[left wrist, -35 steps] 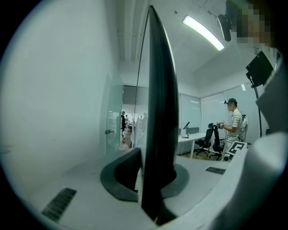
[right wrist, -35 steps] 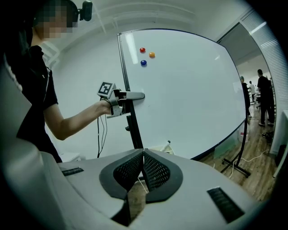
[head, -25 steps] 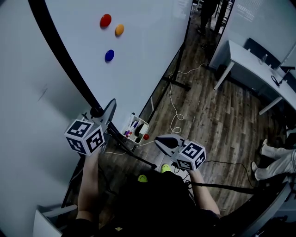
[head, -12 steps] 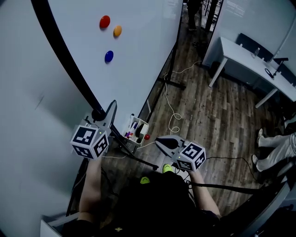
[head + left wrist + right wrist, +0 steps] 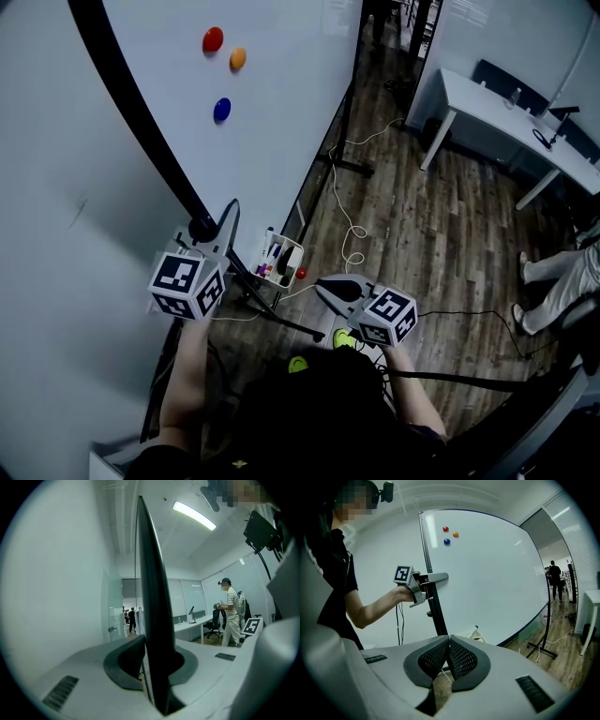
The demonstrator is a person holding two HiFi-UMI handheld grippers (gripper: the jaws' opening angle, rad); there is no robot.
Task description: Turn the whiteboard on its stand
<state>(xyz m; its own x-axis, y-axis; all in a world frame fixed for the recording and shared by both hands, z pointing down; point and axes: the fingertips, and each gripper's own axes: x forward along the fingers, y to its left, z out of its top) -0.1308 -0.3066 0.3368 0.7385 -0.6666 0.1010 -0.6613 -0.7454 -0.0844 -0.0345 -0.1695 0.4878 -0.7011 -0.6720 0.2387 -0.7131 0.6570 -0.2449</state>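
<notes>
Your left claw (image 5: 220,220) clamps the whiteboard (image 5: 281,112) by its upright black edge (image 5: 152,597) (board extending ahead-right). Right claw (image 5: 328,284) closed, empty, farther off.

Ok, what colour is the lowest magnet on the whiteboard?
The lowest magnet is blue; the head view shows it best.
</notes>
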